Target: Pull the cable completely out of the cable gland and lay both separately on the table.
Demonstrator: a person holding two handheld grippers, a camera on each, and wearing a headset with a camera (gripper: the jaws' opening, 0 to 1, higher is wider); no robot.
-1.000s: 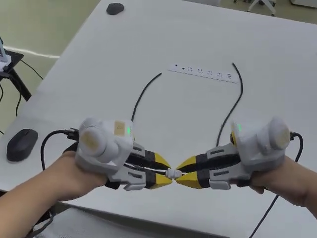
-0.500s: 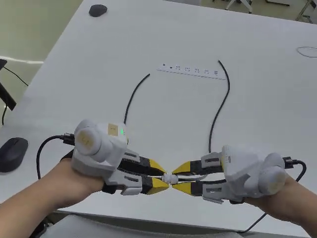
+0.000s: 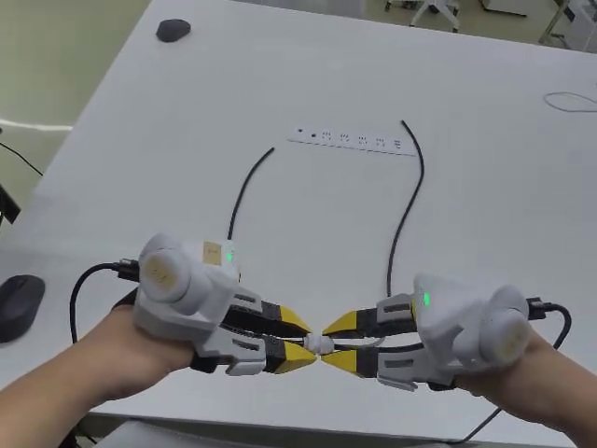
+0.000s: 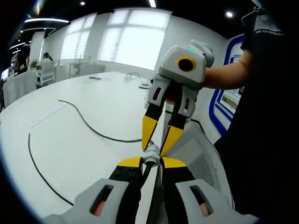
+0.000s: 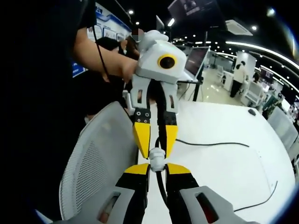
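Observation:
A small white cable gland (image 3: 323,346) hangs above the table's near edge, between the two grippers, which meet tip to tip. My left gripper (image 3: 306,349) comes in from the left and is shut on the cable gland (image 4: 151,154). My right gripper (image 3: 338,351) comes in from the right, shut on the cable right beside the gland (image 5: 157,159). A black cable (image 5: 161,183) leaves the gland and runs back between the right jaws. A dark strand (image 4: 145,173) also runs back between the left jaws.
On the white table (image 3: 308,84) lie a white power strip (image 3: 350,140) with its black lead (image 3: 407,201), a loose black cable (image 3: 246,191), a dark mouse (image 3: 173,30) at the far left and another mouse (image 3: 17,304) at the left edge. A mesh chair (image 5: 91,158) is behind the grippers.
Both grippers stay tip to tip on the gland. The right gripper has rolled a little and sits lower. The rest of the shift comes from the head camera.

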